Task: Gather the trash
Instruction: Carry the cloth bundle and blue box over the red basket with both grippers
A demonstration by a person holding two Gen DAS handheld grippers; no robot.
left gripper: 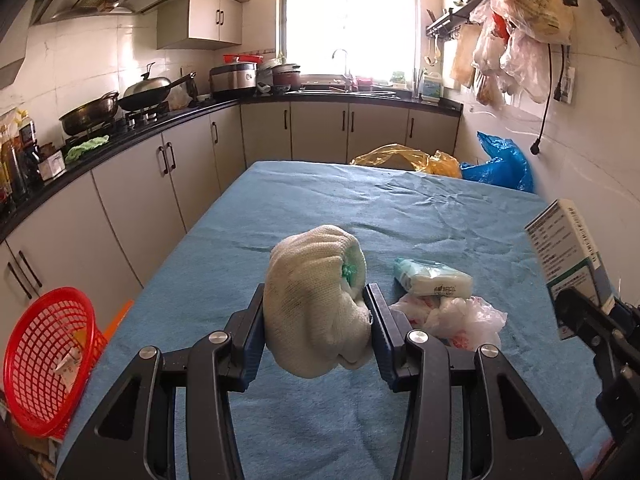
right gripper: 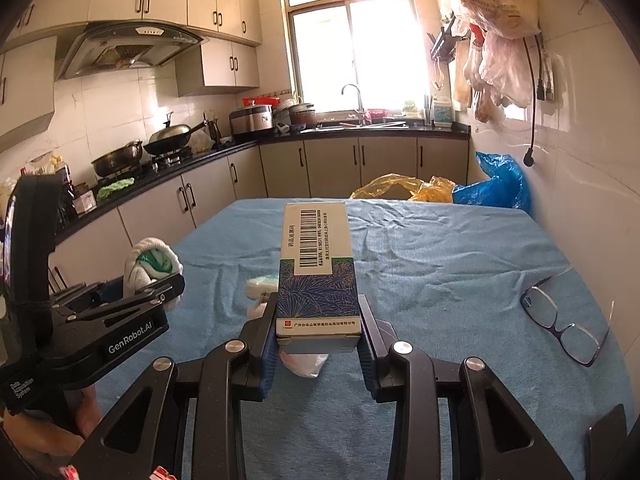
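Tilting downward, left gripper [left gripper: 316, 312] clamping sock [left gripper: 316, 300], right gripper [right gripper: 318, 320] box [right gripper: 318, 272].

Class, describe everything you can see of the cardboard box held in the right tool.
The cardboard box is long and rectangular, white with a barcode label, printed text and a dark blue-green leaf pattern. It looks intact and closed. The right tool clamps its near end from both sides, holding it above the blue cloth, pointing away.

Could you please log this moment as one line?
left tool: shut on rolled sock | right tool: shut on carton | tissue pack, plastic wrapper: on table
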